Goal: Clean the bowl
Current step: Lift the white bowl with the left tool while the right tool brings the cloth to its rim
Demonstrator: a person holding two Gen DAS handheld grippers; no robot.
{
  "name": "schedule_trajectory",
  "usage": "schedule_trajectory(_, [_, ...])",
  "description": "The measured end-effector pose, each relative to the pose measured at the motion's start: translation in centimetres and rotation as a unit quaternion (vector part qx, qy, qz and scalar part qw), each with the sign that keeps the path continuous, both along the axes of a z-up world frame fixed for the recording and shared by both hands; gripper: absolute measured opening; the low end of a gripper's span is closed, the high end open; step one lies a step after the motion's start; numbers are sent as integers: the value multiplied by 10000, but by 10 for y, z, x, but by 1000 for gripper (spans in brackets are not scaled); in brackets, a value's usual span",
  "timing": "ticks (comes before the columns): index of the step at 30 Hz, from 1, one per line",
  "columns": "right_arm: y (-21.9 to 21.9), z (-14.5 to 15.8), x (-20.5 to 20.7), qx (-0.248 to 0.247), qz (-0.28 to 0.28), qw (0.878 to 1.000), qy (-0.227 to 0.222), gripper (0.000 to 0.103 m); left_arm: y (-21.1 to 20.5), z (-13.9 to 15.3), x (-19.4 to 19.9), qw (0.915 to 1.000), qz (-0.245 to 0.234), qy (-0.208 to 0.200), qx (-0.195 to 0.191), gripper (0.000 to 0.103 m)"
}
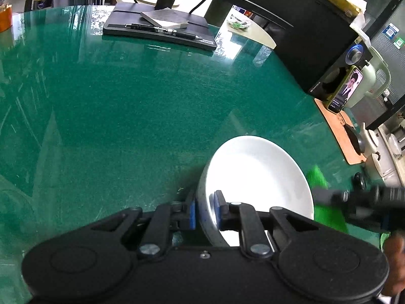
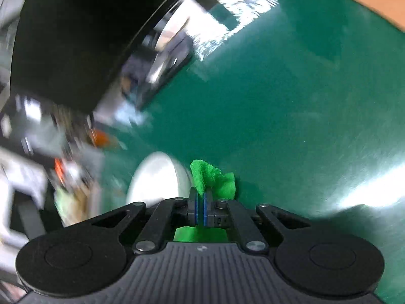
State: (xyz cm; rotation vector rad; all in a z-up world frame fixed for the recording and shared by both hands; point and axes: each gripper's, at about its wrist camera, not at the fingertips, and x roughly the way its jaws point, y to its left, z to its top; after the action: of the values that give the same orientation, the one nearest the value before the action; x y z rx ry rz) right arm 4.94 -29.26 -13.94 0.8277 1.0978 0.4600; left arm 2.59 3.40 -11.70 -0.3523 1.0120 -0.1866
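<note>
A white bowl (image 1: 255, 177) with a speckled outside rests tilted on the green table. My left gripper (image 1: 205, 210) is shut on the bowl's near rim, one blue pad outside the wall and one inside. My right gripper (image 2: 201, 211) is shut on a bright green cloth (image 2: 210, 177), which sticks up past the pads and hangs below them. In the blurred right wrist view the bowl (image 2: 154, 179) lies just left of the cloth. In the left wrist view the cloth (image 1: 321, 195) and the right gripper's dark body (image 1: 367, 202) sit at the bowl's right edge.
A black monitor base (image 1: 159, 27) with a pen stands at the far side of the green table (image 1: 126, 114). At the right are a black speaker (image 1: 326, 58), a phone (image 1: 345, 88) leaning on it and a cork mat (image 1: 339, 131). A hand (image 1: 395, 261) shows at the lower right.
</note>
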Motion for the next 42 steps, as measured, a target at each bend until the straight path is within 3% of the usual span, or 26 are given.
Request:
schedule_trajectory(3, [4,-16,17,724,-492,9947,544,4,-2,0,3,9999,-10,-30,111,18])
schedule_trajectory(9, [18,-40,31,1425,-1107,9764,1185,4,-6,2,2,9995,-49,-51,295,20])
schedule_trajectory(19, [16,-43,16,1629,-1341,9648,1572,4,-19,6,1,9973,-292,-120,660,26])
schedule_trajectory(22, [38,-42,32,1710,-1228,9670,1435,4,-20,6,1,9968,-333,-127,715,28])
schedule_trajectory(27, [36,-37,28,1594,-1059,9726,1319,4,-23,6,-1,9962,-400,-194,747,35])
schedule_trajectory(31, [16,-40,10,1405,-1199,9707,1536,4,-30,6,-1,9945,-533,-274,863,39])
schedule_trajectory(34, [9,-48,1,1503,-1377,9623,1800,4,-32,6,-1,9932,-624,-294,935,40])
schedule_trajectory(42, [34,-55,28,1411,-1285,9632,1893,8,-40,5,-2,9881,-911,-450,1155,48])
